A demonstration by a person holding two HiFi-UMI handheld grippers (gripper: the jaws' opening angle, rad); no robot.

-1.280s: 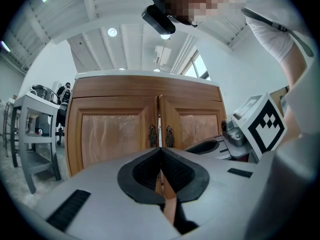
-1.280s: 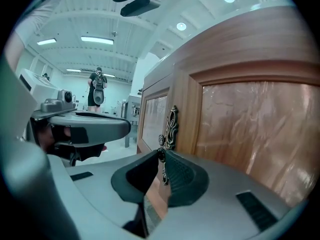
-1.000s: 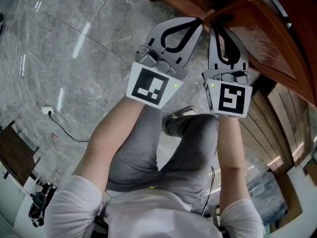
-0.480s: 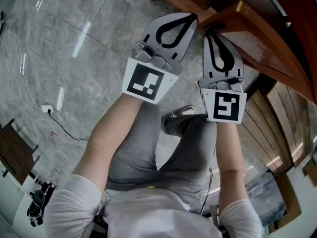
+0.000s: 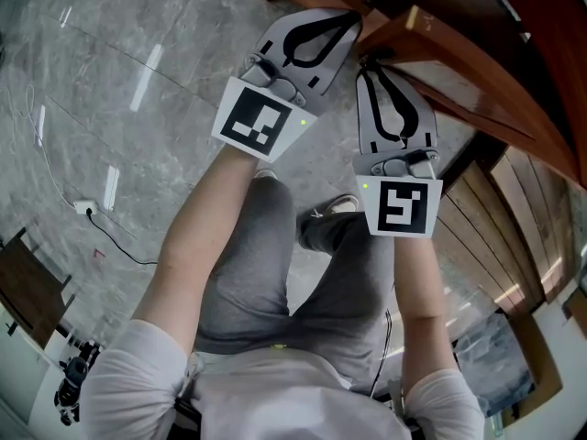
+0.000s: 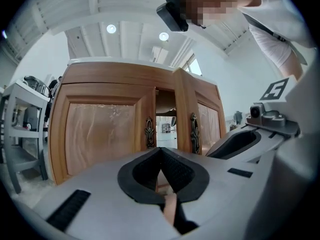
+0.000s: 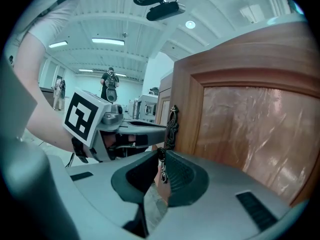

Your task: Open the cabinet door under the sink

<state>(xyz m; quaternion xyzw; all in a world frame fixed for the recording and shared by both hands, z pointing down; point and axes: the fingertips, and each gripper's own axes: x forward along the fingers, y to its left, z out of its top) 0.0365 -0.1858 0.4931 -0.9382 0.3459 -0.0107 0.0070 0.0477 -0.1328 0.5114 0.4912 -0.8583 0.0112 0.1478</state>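
Observation:
The wooden cabinet (image 6: 107,134) has two panelled doors with ornate metal handles. Its left door (image 6: 100,134) is closed and its right door (image 6: 200,119) stands ajar, with a gap between them. My right gripper (image 7: 161,160) is shut on the hanging pull of the right door's handle (image 7: 171,125); in the head view this gripper (image 5: 371,62) meets the edge of the swung-out door (image 5: 459,58). My left gripper (image 6: 160,149) is shut with nothing between its jaws, short of the cabinet front. In the head view it (image 5: 351,16) hovers left of the door's edge.
The grey marble floor (image 5: 119,90) spreads to the left, with a white plug and cable (image 5: 88,205) on it. The person's legs and a shoe (image 5: 344,206) are below the grippers. A metal rack (image 6: 20,129) stands left of the cabinet. People stand far back (image 7: 110,86).
The right gripper has pulled the door's edge further out and toward the left. The left gripper has shifted up and left alongside it.

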